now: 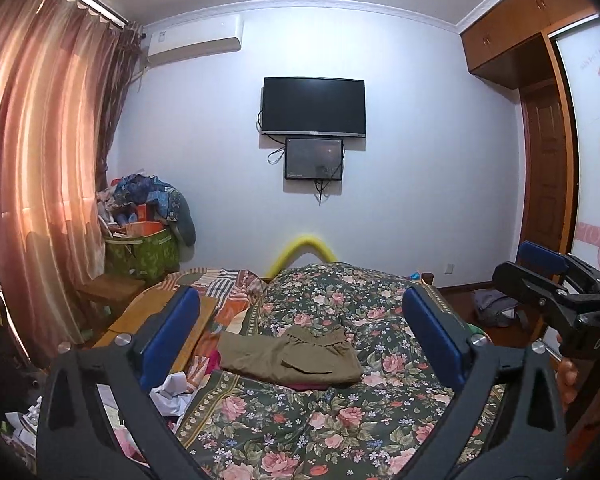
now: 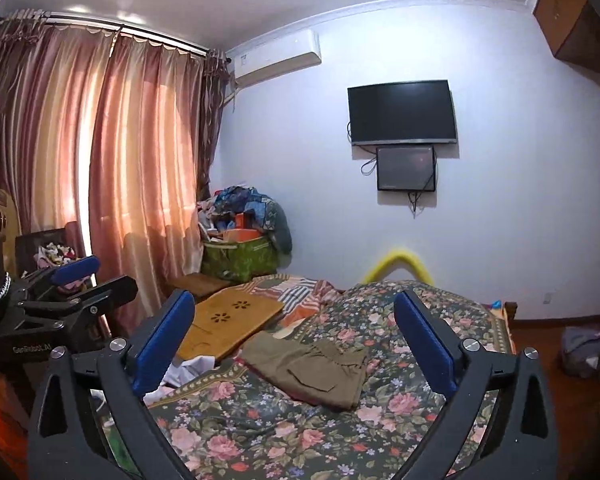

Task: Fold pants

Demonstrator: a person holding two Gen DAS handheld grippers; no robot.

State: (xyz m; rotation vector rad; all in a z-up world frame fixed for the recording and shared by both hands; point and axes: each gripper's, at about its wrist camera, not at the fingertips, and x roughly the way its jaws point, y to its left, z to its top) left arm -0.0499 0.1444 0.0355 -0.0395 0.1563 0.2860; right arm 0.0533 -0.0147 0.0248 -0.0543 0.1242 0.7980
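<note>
pants [image 1: 290, 356] – lie on the quilt [image 1: 300, 432], ahead between my spread fingers | long axis left-right, seemingly already folded | left gripper [image 1: 300, 340] and right gripper [image 2: 296, 346] gaping, empty – neither clearly nearer

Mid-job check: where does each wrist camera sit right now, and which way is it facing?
Left wrist: on the left gripper, above the bed, facing the TV wall; open fingers frame the pants; right gripper at right edge.
Right wrist: on the right gripper, same heading; left gripper at left.
Shared: pants, floral quilt, TV, curtains.
</note>
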